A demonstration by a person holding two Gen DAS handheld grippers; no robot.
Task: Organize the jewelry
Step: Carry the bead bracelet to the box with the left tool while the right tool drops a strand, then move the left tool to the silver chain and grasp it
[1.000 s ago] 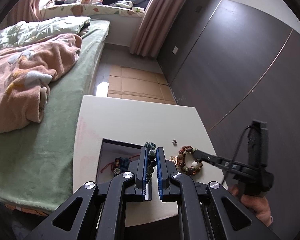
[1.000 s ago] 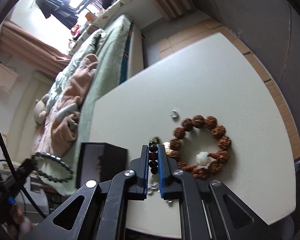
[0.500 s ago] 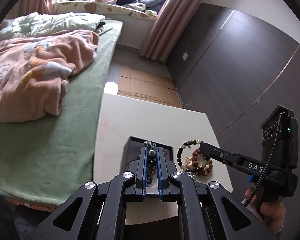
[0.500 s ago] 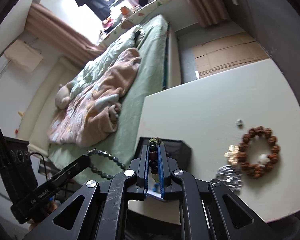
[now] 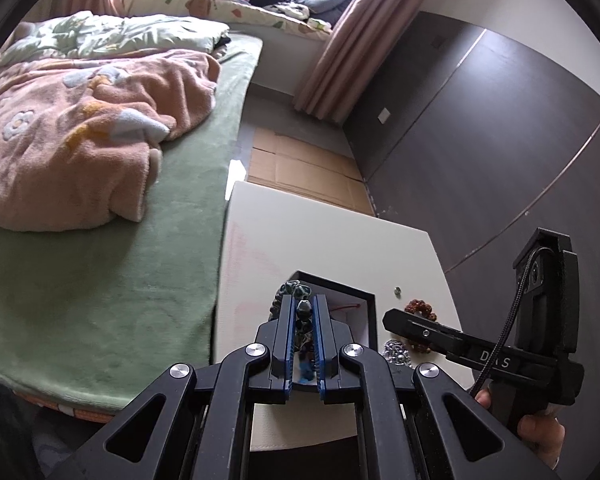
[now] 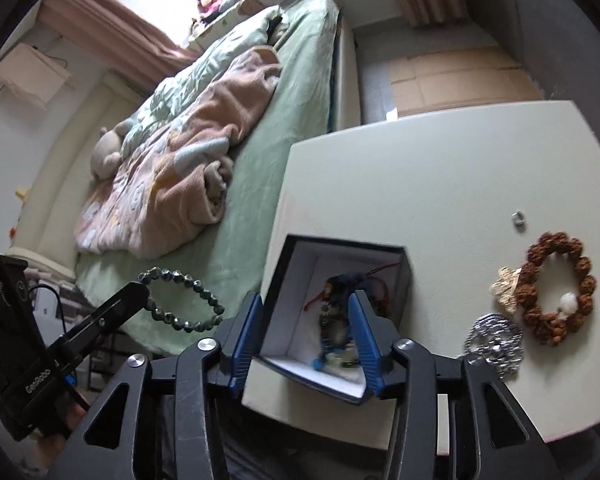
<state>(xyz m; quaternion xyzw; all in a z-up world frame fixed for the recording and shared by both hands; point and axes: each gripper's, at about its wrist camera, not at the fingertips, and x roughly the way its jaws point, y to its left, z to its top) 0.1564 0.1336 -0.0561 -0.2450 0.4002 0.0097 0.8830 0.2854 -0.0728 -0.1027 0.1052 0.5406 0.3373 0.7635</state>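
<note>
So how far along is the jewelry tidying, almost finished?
About halfway, I'd guess. Several pieces already lie in the black box. The right gripper has just opened its jaws above it, nothing between them. The left gripper holds the grey bead bracelet. The brown bead bracelet, gold piece, silver piece and small ring wait on the table.

A white worktop [image 5: 324, 240] stands beside a bed [image 5: 100, 280] with a green sheet and a crumpled pink blanket [image 5: 80, 140]. Daylight enters from a window behind pink curtains [image 5: 332, 64]. Flattened cardboard [image 5: 300, 168] covers the floor beside a dark panelled wall [image 5: 480, 140].
</note>
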